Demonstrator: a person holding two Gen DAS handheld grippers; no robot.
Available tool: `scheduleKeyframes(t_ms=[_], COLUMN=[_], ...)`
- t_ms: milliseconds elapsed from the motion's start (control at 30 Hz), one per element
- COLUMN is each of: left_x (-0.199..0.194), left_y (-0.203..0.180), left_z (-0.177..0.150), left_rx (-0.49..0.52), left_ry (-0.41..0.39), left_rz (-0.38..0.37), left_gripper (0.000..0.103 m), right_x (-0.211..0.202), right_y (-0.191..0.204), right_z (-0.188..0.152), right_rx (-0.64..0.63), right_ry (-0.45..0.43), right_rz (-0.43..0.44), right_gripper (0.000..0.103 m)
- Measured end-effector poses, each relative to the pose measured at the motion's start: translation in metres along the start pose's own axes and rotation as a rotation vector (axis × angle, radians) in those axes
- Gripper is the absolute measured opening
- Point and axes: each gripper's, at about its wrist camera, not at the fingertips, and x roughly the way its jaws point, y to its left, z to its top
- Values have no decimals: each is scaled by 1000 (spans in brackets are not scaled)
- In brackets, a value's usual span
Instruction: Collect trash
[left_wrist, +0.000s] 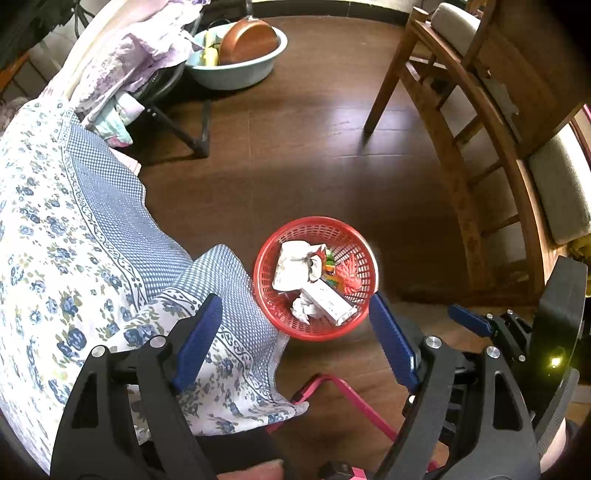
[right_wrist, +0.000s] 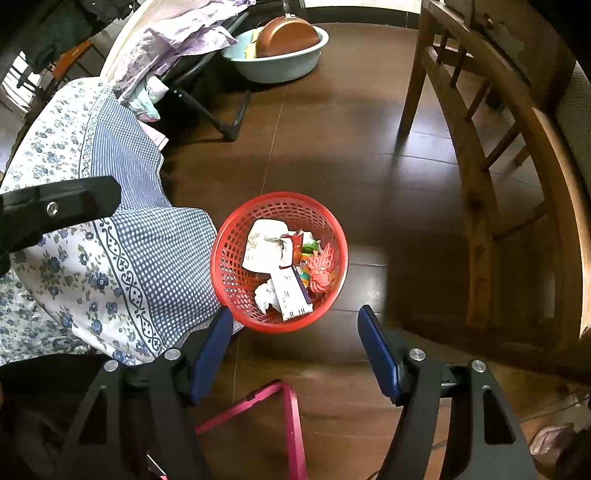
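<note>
Looks mostly done imo. Red basket (right_wrist: 279, 261) sits on the wood floor (right_wrist: 369, 147) right by the bedsheet's (right_wrist: 122, 236) edge, w/ crumpled paper (right_wrist: 266, 295), a white box (right_wrist: 291, 291) & wrappers (right_wrist: 319, 269) already inside. Left gripper (left_wrist: 295, 328) & right gripper (right_wrist: 295, 332) both hover above it, jaws spread wide, holding nothing. No loose trash visible on the floor afaict.

No text can be read anywhere. Faint print is seen on the white box (right_wrist: 291, 291) in the red basket (right_wrist: 236, 236), ahead of the hand-held gripper, but it is too small.
</note>
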Motion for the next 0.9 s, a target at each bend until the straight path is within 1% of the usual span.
scheduleKeyframes(t_ms=[333, 667, 700, 733, 767, 833, 900], left_x=[-2, -1, -1, -1, -1, 0, -1], left_y=[-6, -4, -3, -3, -3, -1, -1], left_z=[0, 1, 1, 1, 1, 1, 1], left_rx=[28, 19, 18, 12, 7, -2, -5], left_ry=[-18, -15, -16, -14, -10, -5, -8], left_rz=[-11, -11, -11, -2, 0, -8, -9], left_gripper=[82, 83, 83, 83, 83, 83, 83], right_x=[6, 10, 10, 10, 10, 9, 9], right_y=[-1, 0, 0, 0, 0, -1, -1], right_z=[-2, -3, -3, -3, -3, -4, -3], right_rx=[-1, -3, -4, -3, -3, -3, -2], right_ry=[12, 17, 17, 16, 13, 10, 9], right_rz=[-7, -11, -13, -13, -17, -19, -21], right_gripper=[69, 69, 70, 74, 76, 81, 83])
